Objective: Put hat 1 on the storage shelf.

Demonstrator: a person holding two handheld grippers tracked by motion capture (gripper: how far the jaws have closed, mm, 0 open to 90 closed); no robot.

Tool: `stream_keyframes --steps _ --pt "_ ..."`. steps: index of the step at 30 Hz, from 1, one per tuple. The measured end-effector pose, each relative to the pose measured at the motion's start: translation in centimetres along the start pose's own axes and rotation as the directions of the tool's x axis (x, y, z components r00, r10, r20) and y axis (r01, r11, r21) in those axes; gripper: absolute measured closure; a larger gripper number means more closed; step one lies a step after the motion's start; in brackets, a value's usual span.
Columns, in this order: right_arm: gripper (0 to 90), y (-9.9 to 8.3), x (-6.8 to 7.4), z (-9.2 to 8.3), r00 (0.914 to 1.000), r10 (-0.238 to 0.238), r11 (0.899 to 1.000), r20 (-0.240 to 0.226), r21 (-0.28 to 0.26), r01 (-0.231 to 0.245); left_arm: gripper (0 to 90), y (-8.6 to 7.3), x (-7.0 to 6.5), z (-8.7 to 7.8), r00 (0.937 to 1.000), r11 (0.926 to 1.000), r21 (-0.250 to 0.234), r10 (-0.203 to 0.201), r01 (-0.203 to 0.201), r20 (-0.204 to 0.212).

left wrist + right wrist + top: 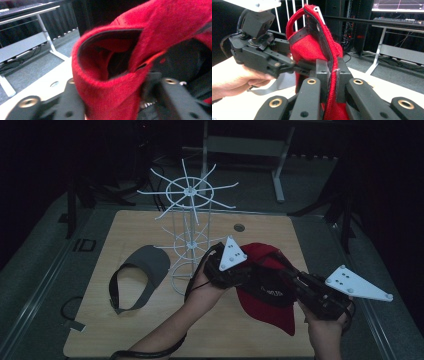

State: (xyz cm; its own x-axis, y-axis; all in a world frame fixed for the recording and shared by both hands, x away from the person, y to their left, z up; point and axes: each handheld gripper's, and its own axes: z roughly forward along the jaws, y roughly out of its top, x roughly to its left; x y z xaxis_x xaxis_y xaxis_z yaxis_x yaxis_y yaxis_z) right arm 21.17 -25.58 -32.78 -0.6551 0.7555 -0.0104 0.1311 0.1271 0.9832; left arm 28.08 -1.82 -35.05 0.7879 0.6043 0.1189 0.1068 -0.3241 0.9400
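Setting: dark room; a light wooden table (150,330) is seen from above, with a desk frame on the floor behind it.
Cap: a red cap (267,292) is held up off the table between both grippers, at the near right part of the table; its brim hangs toward the near edge.
Right gripper (332,75): clamped on the cap's sweatband edge; in the right gripper view the red cloth with its black band is pinched flat between the two pads.
Left gripper (250,270): closed onto the cap's rim from the left; in the left gripper view the red cloth (110,82) is bunched between the two jaws, apparently gripped, though the pads themselves are hidden by the cloth.
Rack: a white wire rack (189,227) stands at mid table, behind and to the left of the cap, its prongs spread outward from a hub.
Key relation: the cap's opening is stretched roughly along the line between the two grippers; the rack lies beyond the left gripper, so the left hand is judged nearer to it.
Visor: a grey visor (142,272) lies flat to the left of the rack's foot, well apart from the cap.
Room to move: bare tabletop lies ahead of the cap and at its right; the nearest prongs and the rack's post are the edges to be cleared.
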Motion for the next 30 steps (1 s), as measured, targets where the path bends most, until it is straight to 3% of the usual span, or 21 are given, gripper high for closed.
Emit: stream_keyframes --steps 5,19,24,30 --pt "84.9 -0.5 -0.1 0.1 0.9999 0.002 1.000 0.011 0.013 -0.003 86.2 0.0 -0.3 0.8 0.9997 0.9999 0.011 -0.002 0.002 -0.024" --pt "82.6 -3.3 -0.5 -0.5 0.9991 0.028 0.999 0.031 0.030 -0.029 88.3 1.1 -0.8 0.5 0.9975 0.9998 -0.009 0.016 -0.016 -0.070" --pt "76.9 -4.0 -0.7 -0.8 0.9986 0.046 0.999 0.029 0.026 -0.046 88.3 1.7 -1.2 0.5 0.9978 0.9994 -0.029 0.017 -0.018 -0.064" --pt "62.1 -4.5 -0.5 -1.3 0.9992 0.040 0.997 0.011 0.059 -0.040 88.4 2.3 -1.3 0.4 0.9989 0.9986 -0.050 0.015 -0.018 -0.045"
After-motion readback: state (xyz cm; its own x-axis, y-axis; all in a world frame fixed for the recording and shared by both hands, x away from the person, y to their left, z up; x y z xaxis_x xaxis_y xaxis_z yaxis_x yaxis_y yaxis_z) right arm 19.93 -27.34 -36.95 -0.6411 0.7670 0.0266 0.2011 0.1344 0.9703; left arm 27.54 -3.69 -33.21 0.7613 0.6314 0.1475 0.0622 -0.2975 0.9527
